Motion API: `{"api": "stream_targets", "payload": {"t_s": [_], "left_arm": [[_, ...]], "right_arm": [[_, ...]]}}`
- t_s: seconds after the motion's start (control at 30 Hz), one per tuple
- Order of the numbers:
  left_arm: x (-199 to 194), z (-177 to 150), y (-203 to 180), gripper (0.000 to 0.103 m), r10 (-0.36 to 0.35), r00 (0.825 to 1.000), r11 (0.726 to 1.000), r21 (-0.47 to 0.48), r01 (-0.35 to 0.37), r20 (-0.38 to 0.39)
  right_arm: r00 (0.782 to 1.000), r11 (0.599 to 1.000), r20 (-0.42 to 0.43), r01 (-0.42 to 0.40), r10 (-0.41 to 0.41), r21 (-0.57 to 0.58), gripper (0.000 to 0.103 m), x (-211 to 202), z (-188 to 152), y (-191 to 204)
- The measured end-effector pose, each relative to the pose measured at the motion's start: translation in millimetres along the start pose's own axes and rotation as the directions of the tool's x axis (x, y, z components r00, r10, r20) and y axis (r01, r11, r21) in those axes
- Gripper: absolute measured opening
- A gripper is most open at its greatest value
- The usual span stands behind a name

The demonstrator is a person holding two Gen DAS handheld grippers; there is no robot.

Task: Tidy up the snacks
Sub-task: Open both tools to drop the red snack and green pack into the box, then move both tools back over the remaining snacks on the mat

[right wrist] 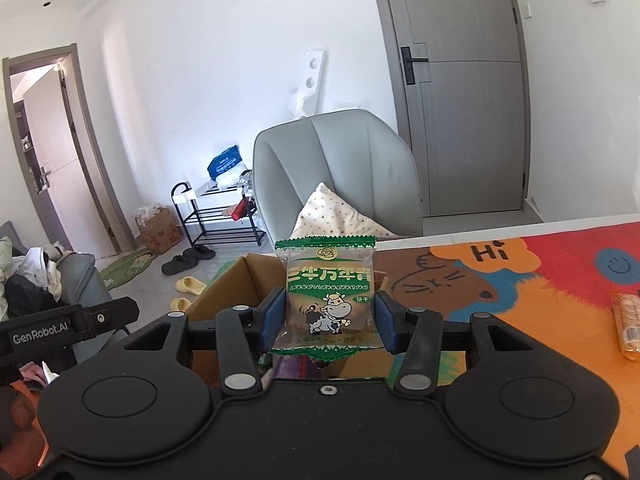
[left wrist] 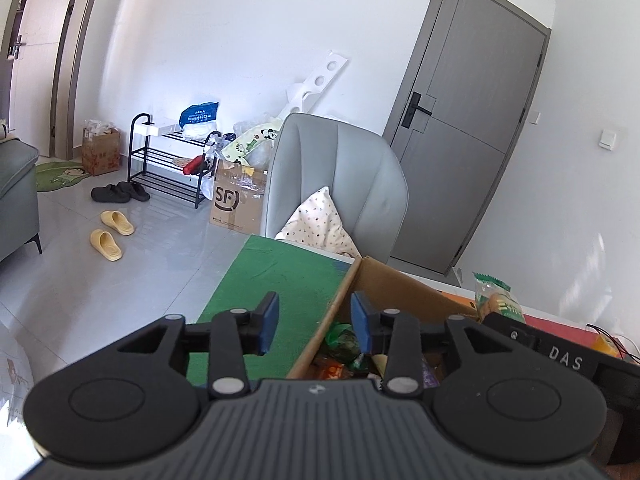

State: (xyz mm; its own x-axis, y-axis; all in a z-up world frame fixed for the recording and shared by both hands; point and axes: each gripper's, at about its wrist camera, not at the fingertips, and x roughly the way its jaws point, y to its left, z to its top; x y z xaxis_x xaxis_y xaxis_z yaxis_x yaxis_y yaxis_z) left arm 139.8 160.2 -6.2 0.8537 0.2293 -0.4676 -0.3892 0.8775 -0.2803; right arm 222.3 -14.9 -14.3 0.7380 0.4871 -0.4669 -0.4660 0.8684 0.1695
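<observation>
Blue-padded black right gripper (right wrist: 329, 320), clamped by both pads on the sides of a green and clear plastic biscuit packet (right wrist: 329, 280) printed with a cartoon cow. Packet held upright and off the table, its crimped top edge above the fingers, its lower edge between the gripper's arms. Behind and below it in the right wrist view, an open brown cardboard box (right wrist: 224, 288), with bits of wrapper showing under the packet.

Matching blue-padded left gripper (left wrist: 315, 322), jaws parted, nothing between the pads. Left pad over a green felt mat (left wrist: 272, 280), right pad over the box opening, the box's left wall passing beneath the gap. Inside the box, a loose heap of mixed snack wrappers (left wrist: 340, 340) in green, orange and purple, too jumbled to tell apart. Held packet also visible at the right of the left wrist view, beyond the box's right wall.

Box on the white-edged table (right wrist: 440, 240), far corner near the table's far edge, green felt mat to its left, a bright orange and red cartoon mat (right wrist: 520, 280) with a drawn cat and "Hi" to its right. Near the right edge of that cartoon mat, well apart from the box, one long orange-wrapped snack (right wrist: 628, 328) lying flat.

Just past the table's far edge, a pale grey upholstered chair (right wrist: 340, 160) with a small spotted white pillow (right wrist: 332, 216) on its seat. Farther off, a grey door (right wrist: 460, 120), a black wire shoe rack (right wrist: 224, 220) and yellow slippers (left wrist: 110, 234) on the grey tiled floor.
</observation>
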Motion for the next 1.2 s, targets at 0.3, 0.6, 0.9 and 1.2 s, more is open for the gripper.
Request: {"api": "stream_targets", "payload": {"t_s": [0.3, 0.6, 0.9, 1.2], "left_arm": [[0.4, -2.9, 4.4, 0.074, 0.029, 0.999, 1.0, 0.005, -0.029, 0.019], [-6.0, -10.8, -13.2, 0.087, 0.017, 0.999, 0.999, 0.035, -0.019, 0.041], [-11.0, -21.3, -34.5, 0.093, 0.005, 0.999, 0.998, 0.063, -0.007, 0.041], [-11.8, -35.1, -65.9, 0.094, 0.017, 1.0, 0.993, 0.12, -0.02, 0.026]], "right_arm": [[0.999, 0.998, 0.012, 0.036, -0.036, 0.055, 0.074, 2.3, 0.4, -9.8], [0.998, 0.992, 0.007, 0.067, -0.068, 0.107, 0.087, -17.9, -11.6, -32.6], [0.994, 0.985, 0.018, 0.1, -0.103, 0.14, 0.1, -38.9, -21.4, -54.5], [0.99, 0.974, 0.018, 0.137, -0.142, 0.18, 0.103, -57.8, -33.6, -84.2]]}}
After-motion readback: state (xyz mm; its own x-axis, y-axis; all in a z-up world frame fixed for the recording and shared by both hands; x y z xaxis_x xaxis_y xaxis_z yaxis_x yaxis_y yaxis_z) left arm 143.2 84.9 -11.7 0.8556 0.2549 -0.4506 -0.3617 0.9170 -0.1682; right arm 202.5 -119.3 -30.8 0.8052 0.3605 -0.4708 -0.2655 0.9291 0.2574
